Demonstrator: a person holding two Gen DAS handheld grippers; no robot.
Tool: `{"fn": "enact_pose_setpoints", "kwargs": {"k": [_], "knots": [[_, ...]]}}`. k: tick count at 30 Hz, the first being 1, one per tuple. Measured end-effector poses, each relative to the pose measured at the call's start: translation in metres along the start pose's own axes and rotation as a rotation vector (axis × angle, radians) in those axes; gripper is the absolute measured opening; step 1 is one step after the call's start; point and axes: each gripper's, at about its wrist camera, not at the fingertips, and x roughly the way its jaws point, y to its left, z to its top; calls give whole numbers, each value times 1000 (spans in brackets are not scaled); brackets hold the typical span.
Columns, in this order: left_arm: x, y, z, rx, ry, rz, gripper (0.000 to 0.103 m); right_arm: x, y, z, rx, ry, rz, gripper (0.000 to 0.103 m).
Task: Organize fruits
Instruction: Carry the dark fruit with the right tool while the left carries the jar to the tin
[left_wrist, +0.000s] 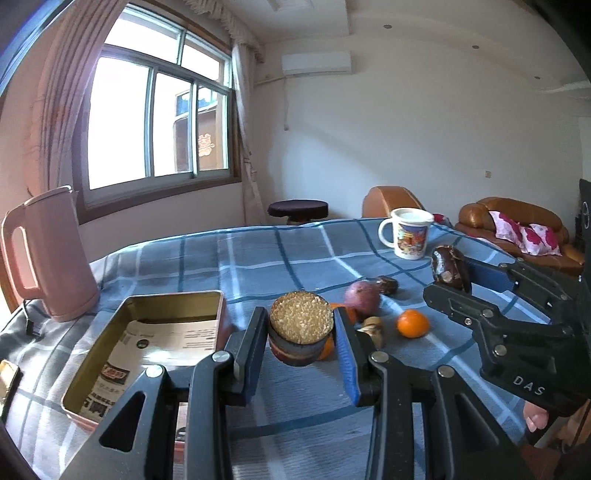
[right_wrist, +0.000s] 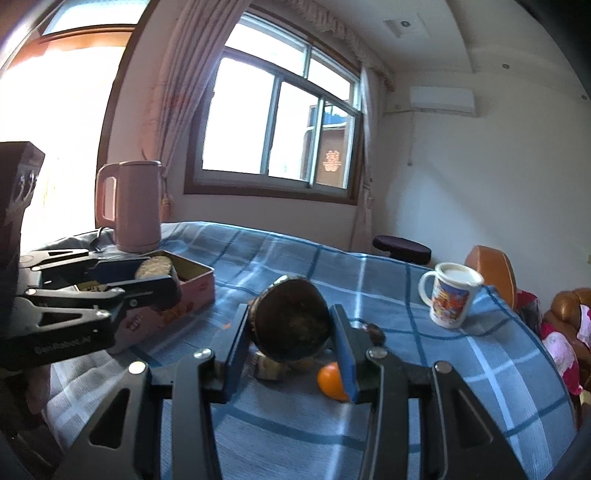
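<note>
Left gripper (left_wrist: 301, 334), black frame with blue pads: clamped on a round dark-skinned fruit half with a pale yellow grainy cut face (left_wrist: 301, 323), held off the cloth, cut face toward the lens. In the right wrist view the same gripper enters from 9 o'clock (right_wrist: 155, 275), the pale face just showing between its fingers.

Right gripper (right_wrist: 290, 328): clamped on a second dark brown round fruit half (right_wrist: 291, 321), its dark inner side to the camera, lifted clear of the table. In the left wrist view it sits at 3 o'clock (left_wrist: 452, 271), with the dark glossy piece pinched at its tips.

Table under a blue-and-grey checked cloth (left_wrist: 258, 258). Open rectangular tin, gold inside and pink outside, lined with printed paper (left_wrist: 147, 354), at 8 o'clock in the left view, just left of the left gripper. No fruit visible in it.

Loose on the cloth, past the left gripper's tips: a small orange mandarin (left_wrist: 413, 324) at 4 o'clock of the held half; a reddish-purple round fruit (left_wrist: 362, 295) behind it; a small dark brown piece (left_wrist: 387, 284) just beside that; a pale tan chunk (left_wrist: 373, 328) near the right pad. A second orange fruit is partly hidden behind the held half.

Pink electric kettle (left_wrist: 44, 254) at 9 o'clock, upright. White printed mug (left_wrist: 408, 232) at 2 o'clock, upright, near the far edge.
</note>
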Motion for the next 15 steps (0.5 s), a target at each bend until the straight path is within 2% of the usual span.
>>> {"fn": "enact_pose_setpoints", "kwargs": {"k": [15], "knots": [[0, 51, 0, -71, 15, 87, 38, 33, 46, 24, -83, 40, 96, 45]]}}
